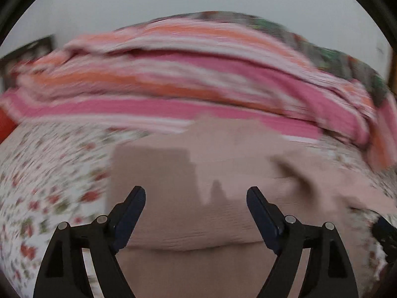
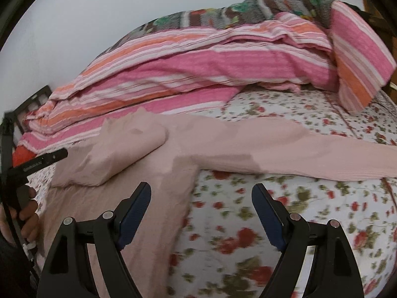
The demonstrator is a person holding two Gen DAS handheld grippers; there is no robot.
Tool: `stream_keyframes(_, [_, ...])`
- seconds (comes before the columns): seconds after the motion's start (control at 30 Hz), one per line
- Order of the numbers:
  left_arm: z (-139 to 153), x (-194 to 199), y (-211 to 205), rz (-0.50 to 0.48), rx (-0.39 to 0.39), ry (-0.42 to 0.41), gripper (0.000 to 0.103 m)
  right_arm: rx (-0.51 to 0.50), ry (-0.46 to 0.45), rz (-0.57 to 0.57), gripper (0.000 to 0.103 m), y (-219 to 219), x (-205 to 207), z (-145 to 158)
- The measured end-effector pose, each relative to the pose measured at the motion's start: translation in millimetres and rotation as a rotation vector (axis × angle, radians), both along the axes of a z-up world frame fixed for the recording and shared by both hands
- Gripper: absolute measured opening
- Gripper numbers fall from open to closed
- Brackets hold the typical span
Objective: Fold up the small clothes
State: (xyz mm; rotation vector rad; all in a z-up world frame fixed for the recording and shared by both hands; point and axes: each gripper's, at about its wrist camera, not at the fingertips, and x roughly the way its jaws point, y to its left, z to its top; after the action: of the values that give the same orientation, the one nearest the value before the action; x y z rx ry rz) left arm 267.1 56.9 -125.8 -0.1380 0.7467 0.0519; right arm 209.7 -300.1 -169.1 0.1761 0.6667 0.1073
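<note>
A pale pink garment (image 2: 153, 171) lies on the flowered bedsheet (image 2: 310, 203). One part is folded over into a thick flap (image 2: 124, 149) at its left, and a long sleeve (image 2: 310, 151) stretches off to the right. My right gripper (image 2: 201, 193) is open and empty, over the garment's right edge and the sheet. My left gripper (image 1: 196, 196) is open and empty just above the pink cloth (image 1: 198, 218); that view is blurred. The left gripper's tool also shows in the right wrist view (image 2: 42, 162), held in a hand at the far left.
A pink, orange and white striped blanket (image 2: 198, 59) is heaped along the back of the bed, with a brown and green patterned cover (image 2: 248, 10) behind it. A dark frame (image 2: 32, 101) stands at the far left against the pale wall.
</note>
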Motion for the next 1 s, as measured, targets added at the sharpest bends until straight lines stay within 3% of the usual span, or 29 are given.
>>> stream_keyframes(0.1, [-21.2, 3.4, 39.2, 0.069, -0.072, 0.042, 0.083, -0.027, -0.017, 0.049, 0.082, 15.9, -0.7, 0.8])
stream_keyframes(0.23, [-40.5, 21.9, 66.0, 0.071, -0.159, 0.152, 0.081, -0.053, -0.032, 0.11, 0.069, 33.5, -0.9, 2.7])
stream_keyframes(0.33, [-41.5, 23.8, 78.8, 0.078, -0.167, 0.118, 0.079, -0.07, -0.02, 0.113, 0.065, 43.0, 7.0, 3.3])
stream_keyframes(0.43, [-43.3, 27.7, 82.3, 0.044, -0.208, 0.098, 0.063, -0.093, -0.004, 0.114, 0.064, 54.0, 22.7, 5.8])
stream_keyframes(0.47, [-45.3, 31.5, 81.1, 0.04, -0.204, 0.107, 0.045, -0.099, 0.002, 0.117, 0.064, 60.0, 31.9, 8.1])
stream_keyframes(0.5, [-46.7, 35.3, 79.7, 0.041, -0.186, 0.113, 0.018, -0.101, 0.009, 0.117, 0.064, 63.9, 38.4, 9.6])
stream_keyframes(0.53, [-46.3, 37.6, 78.8, 0.036, -0.175, 0.105, 0.015, -0.099, 0.021, 0.121, 0.064, 70.5, 47.9, 11.5])
stream_keyframes(0.67, [-36.5, 32.9, 89.5, 0.077, -0.162, 0.054, 0.014, -0.114, 0.043, 0.148, 0.064, 93.5, 70.5, 11.5])
stream_keyframes(0.73, [-44.7, 35.3, 88.0, 0.081, -0.167, 0.096, 0.015, -0.141, 0.051, 0.16, 0.064, 106.9, 82.2, 8.4])
stream_keyframes(0.83, [-44.5, 36.3, 84.0, 0.083, -0.127, 0.105, 0.021, -0.14, 0.086, 0.181, 0.064, 121.9, 100.0, 3.2])
stream_keyframes(0.9, [-44.3, 36.5, 87.8, 0.094, -0.14, 0.105, 0.029, -0.127, 0.11, 0.195, 0.064, 130.6, 109.9, -0.4])
stream_keyframes(1.0, [-48.9, 36.8, 94.3, 0.1, -0.169, 0.117, 0.03, -0.178, 0.143, 0.169, 0.064, 142.6, 126.5, -10.2])
